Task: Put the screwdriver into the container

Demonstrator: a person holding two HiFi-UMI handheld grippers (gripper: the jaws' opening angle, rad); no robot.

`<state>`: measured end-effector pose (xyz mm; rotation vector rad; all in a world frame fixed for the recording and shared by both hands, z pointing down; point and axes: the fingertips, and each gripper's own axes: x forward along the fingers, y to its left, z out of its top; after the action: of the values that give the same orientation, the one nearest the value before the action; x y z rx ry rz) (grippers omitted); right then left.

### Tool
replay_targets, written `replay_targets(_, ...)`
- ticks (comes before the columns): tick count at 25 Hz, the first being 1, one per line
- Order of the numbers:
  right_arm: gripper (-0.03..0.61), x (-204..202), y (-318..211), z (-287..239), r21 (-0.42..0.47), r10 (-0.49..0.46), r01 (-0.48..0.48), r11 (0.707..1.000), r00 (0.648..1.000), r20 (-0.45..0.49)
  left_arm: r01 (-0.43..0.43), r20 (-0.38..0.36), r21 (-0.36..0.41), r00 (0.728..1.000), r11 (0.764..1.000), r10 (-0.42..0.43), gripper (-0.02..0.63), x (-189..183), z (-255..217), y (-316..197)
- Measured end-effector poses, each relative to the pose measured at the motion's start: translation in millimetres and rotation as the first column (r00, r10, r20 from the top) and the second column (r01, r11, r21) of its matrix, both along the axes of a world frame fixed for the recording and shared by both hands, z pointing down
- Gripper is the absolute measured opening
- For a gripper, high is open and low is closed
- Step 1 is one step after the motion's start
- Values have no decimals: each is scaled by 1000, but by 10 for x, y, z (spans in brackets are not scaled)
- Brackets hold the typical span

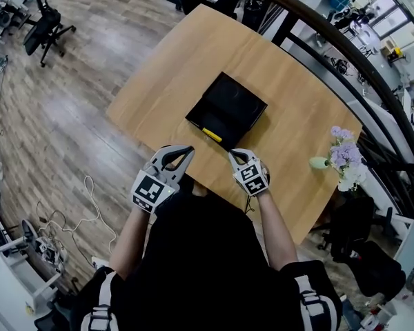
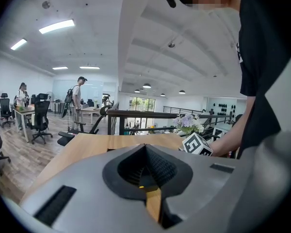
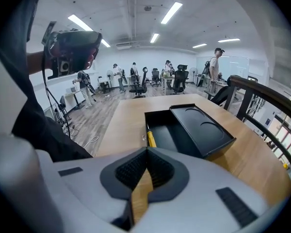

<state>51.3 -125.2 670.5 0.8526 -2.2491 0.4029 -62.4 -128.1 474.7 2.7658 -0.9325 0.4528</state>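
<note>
A black container (image 1: 236, 102) sits in the middle of the wooden table (image 1: 159, 81). The yellow-handled screwdriver (image 1: 212, 134) lies inside it along the near wall. In the right gripper view the screwdriver (image 3: 151, 140) rests in the container's (image 3: 194, 127) open left compartment, just beyond my jaws. My left gripper (image 1: 182, 150) hovers at the table's near edge, left of the container, shut and empty. My right gripper (image 1: 233, 155) is just short of the container's near corner, also shut with nothing in it. The left gripper (image 2: 145, 146) points across the table; the right gripper (image 3: 147, 150) points at the container.
A small vase of purple and white flowers (image 1: 341, 158) stands at the table's right edge. A dark railing (image 1: 331, 33) runs behind the table. An office chair (image 1: 45, 26) and floor cables (image 1: 69, 219) lie to the left. People stand far off in the office.
</note>
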Motion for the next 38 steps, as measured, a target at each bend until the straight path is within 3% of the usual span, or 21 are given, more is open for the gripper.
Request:
replay_targets(4,25,8,79,-259,-10,28,-27,1000,997,76,3,4,2,1000,1000,-3,21,78,-6,94)
replay_targets(10,25,118,118,-617,74,9,-20,997,990,139,8,7,14,1000,1000,-8,21,270,-1,266)
replay_targets(18,25,299,276,-755,111,-3,-14,994,988,155,20,16,29,1000,999,-20,21,419,-34,495)
replay_targets(31,26,260,475,-923,178,-33,1,984,985,172,76,38,38,996,996,-77,21,256,-4,813)
replay_targets(38,26,310,555,-1089,209,-76,41,977,984,161,102,24,67,994,993,-103,21,344,-105,889)
